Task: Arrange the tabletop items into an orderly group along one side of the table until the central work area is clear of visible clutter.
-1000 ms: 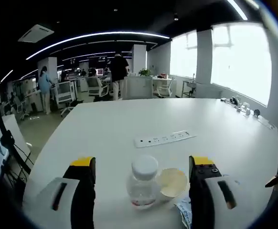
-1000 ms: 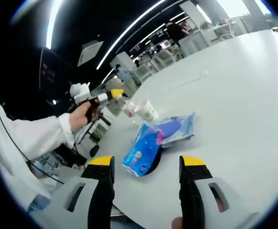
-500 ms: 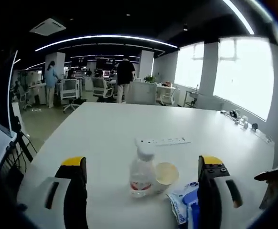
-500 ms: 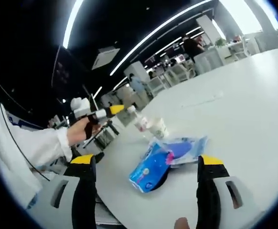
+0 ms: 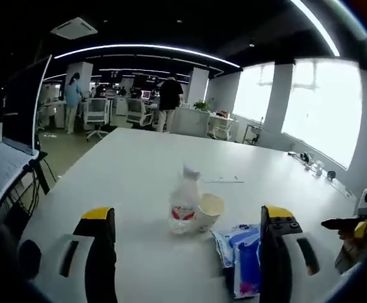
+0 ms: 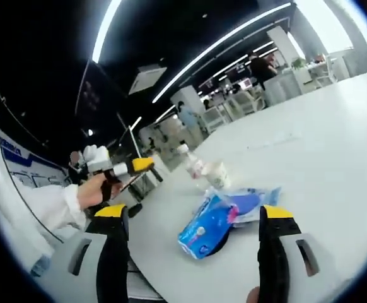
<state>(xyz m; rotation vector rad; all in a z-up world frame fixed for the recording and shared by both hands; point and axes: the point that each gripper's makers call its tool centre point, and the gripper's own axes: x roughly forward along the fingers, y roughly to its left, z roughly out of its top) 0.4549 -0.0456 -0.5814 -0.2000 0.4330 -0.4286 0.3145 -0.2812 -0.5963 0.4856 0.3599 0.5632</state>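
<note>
Your left gripper (image 5: 183,243) has its jaws spread wide with nothing between them, hovering above the white table (image 5: 139,158). Your right gripper (image 6: 186,243) is likewise parted and empty. Just ahead of the left jaws stand a clear water bottle (image 5: 182,205) and a paper cup (image 5: 209,210), upright and touching or nearly so. Beside them, toward the right jaw, lie the blue packets (image 5: 241,255), flat and overlapping. From the right gripper view the same cluster sits ahead: blue packets (image 6: 218,218) nearest, then the cup (image 6: 218,175) and bottle (image 6: 193,165) behind. A power strip (image 5: 224,181) lies farther out on the table, well apart from the rest.

You seem to be between grasps, with both grippers clear of the cluster and choosing a piece. The bottle, cup and packets already form a near-edge group; the strip looks like the stray. Next, you probably need to reach one gripper across, close on the strip's narrow sides, and bring it beside the others without knocking the bottle or cup
</note>
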